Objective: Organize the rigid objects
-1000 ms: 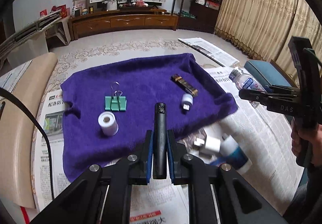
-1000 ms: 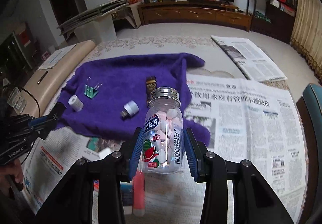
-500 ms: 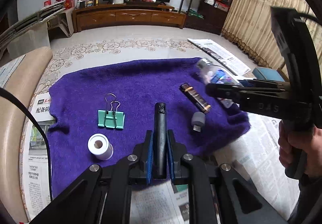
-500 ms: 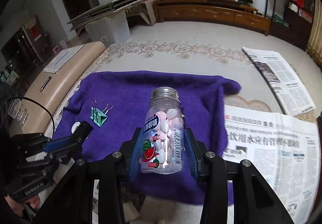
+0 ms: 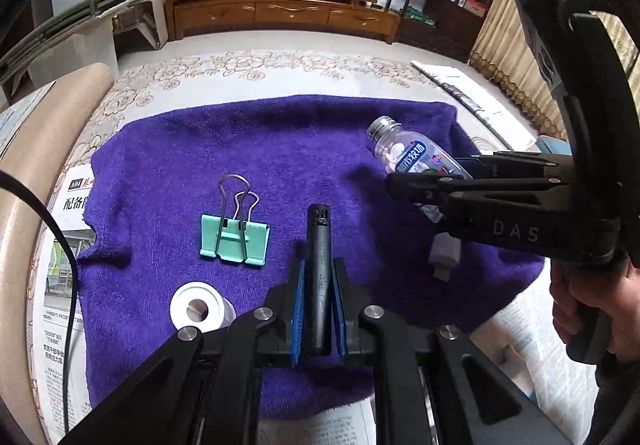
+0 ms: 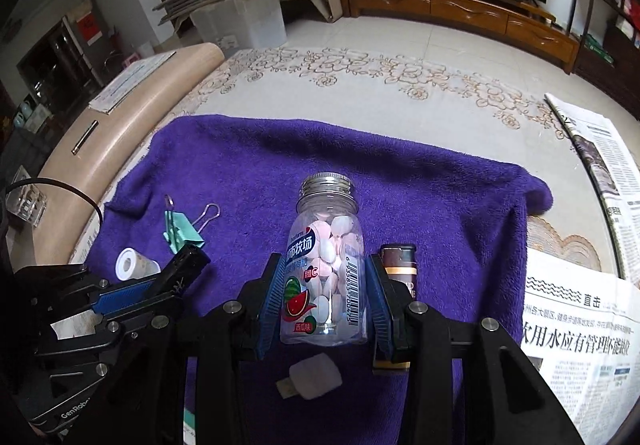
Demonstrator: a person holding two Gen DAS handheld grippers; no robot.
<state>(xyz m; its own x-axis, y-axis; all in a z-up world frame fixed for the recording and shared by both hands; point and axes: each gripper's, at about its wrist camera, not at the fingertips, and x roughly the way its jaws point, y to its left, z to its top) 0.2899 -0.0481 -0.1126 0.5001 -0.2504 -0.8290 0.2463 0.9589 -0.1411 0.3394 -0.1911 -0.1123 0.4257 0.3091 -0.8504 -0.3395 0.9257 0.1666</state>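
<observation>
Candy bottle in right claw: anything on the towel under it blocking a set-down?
Yes. Under the candy bottle lie a white USB adapter, near the claw base, and a brown lighter beside its right pad. The purple towel beyond the cap looks bare.

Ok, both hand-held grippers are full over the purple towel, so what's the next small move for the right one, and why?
Probably lower the right hand-held gripper and set the candy bottle on bare purple towel just ahead. It hangs over the towel, with a white adapter below and a lighter close beside.
</observation>
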